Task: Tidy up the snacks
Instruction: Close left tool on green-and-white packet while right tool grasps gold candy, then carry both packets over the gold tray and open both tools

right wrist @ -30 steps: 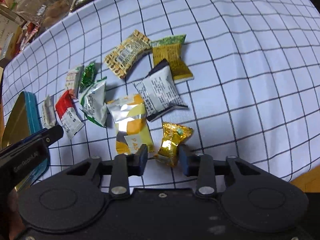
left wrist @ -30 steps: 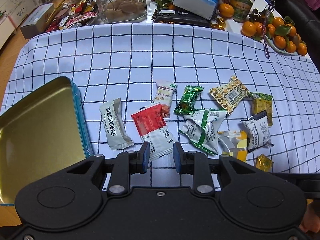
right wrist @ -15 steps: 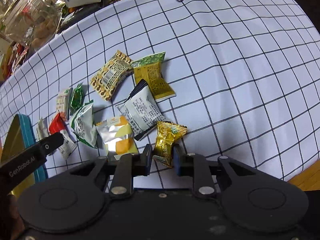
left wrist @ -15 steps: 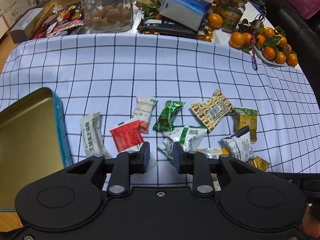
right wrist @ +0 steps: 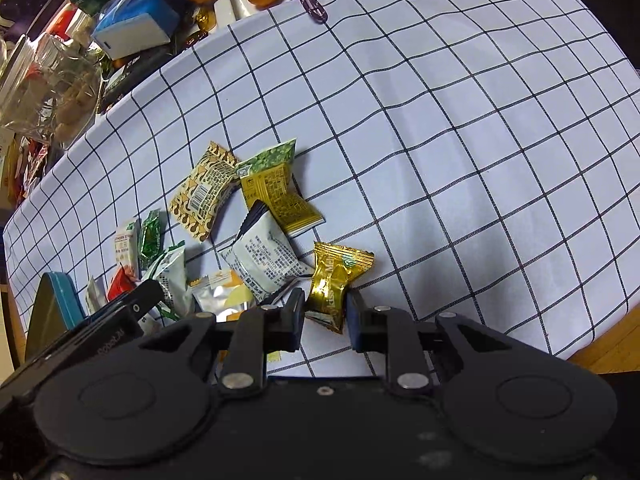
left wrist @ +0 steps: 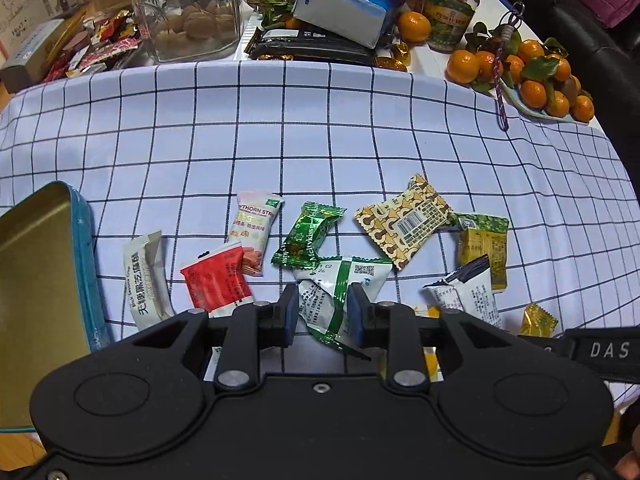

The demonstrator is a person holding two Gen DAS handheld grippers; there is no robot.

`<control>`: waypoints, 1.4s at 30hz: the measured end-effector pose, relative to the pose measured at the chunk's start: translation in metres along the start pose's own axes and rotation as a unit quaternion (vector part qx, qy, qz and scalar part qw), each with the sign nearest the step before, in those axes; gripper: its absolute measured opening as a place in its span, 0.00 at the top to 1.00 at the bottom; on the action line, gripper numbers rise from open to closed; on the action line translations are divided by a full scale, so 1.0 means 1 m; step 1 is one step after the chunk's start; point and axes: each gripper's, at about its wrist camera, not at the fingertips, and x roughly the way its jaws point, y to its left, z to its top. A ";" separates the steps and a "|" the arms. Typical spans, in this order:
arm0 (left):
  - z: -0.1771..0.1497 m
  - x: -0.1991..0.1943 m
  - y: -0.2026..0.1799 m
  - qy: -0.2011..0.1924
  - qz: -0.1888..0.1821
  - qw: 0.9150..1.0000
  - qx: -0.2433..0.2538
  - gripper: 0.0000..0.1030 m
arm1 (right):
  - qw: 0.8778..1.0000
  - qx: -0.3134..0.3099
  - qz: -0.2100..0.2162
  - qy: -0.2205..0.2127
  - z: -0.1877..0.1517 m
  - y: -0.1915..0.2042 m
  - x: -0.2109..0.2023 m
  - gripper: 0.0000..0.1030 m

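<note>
Your right gripper [right wrist: 323, 314] pinches the light, crinkly gold candy [right wrist: 334, 280] at its waist above the worktop [right wrist: 440, 140], while your left fingers [left wrist: 290, 312], just spread, straddle the soft green-white packet [left wrist: 340, 296]; grip mid-body.

table: checked cloth [left wrist: 280, 128] (blue-white) | floor: wood [right wrist: 600, 354] | sofa: dark [left wrist: 592, 20]

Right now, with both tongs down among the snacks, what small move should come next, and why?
Probably close the left tongs: they have just been opening and now straddle the green-and-white packet without pinching it. The right tongs already clamp the gold candy, and the open tin waits on the left.
</note>
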 end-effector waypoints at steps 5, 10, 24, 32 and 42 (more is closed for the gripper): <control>0.005 0.011 -0.003 0.015 -0.006 1.000 -0.020 0.53 | 1.000 0.001 0.000 0.003 -0.001 0.005 0.003 0.78; 0.005 0.018 -0.009 0.023 0.003 1.000 -0.015 0.50 | 1.000 -0.007 -0.001 -0.016 0.001 0.013 -0.002 0.78; 0.011 -0.007 0.010 0.002 0.001 0.998 -0.063 0.61 | 0.999 0.011 -0.008 -0.038 0.009 0.021 -0.016 0.77; 0.009 -0.038 0.058 -0.028 0.046 0.993 -0.108 0.61 | 0.998 -0.025 -0.011 -0.053 -0.002 0.060 -0.025 0.77; -0.008 -0.071 0.158 -0.047 0.096 0.965 -0.238 0.61 | 0.990 -0.135 0.010 -0.044 -0.044 0.144 -0.024 0.77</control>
